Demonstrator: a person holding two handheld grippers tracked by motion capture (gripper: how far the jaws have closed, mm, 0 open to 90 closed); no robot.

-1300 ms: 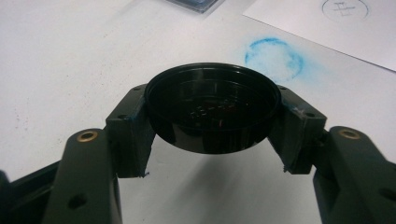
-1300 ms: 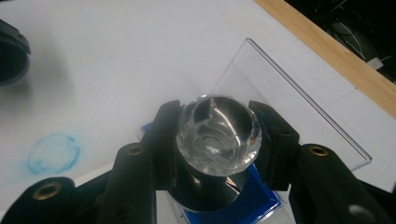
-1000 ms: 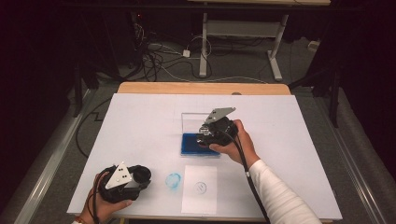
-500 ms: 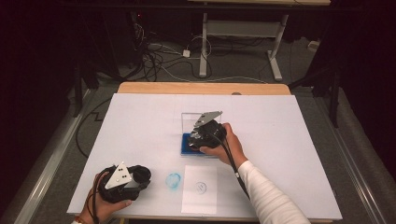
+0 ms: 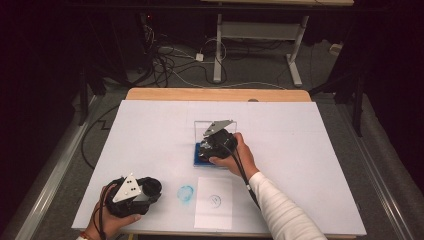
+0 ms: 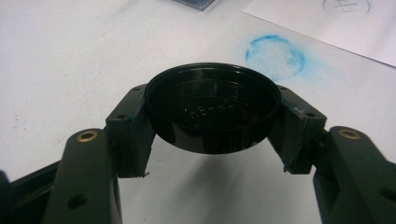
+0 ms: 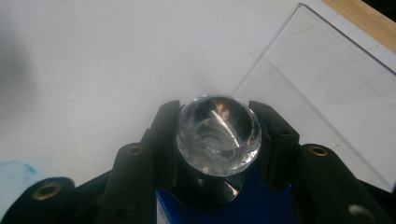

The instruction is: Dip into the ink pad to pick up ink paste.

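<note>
My right gripper (image 7: 218,133) is shut on a stamp with a clear faceted knob (image 7: 219,140) and a black body. The stamp stands on a blue ink pad (image 7: 264,205); the pad's clear lid (image 7: 327,98) stands open behind it. From above, the right gripper (image 5: 216,142) is over the ink pad (image 5: 199,159) mid-table. My left gripper (image 6: 212,116) is shut on a round black cap (image 6: 212,109), hollow side up. It is held low near the front left edge (image 5: 134,192).
A blue ring-shaped ink smudge (image 5: 186,194) marks the white table (image 5: 300,130), also visible as smudge (image 6: 275,51). A white paper sheet (image 5: 214,210) with a small round stamp print (image 5: 215,200) lies at the front edge beside the smudge.
My right gripper has shifted a little left with the stamp and now sits on the blue pad. The left gripper has stayed put.
</note>
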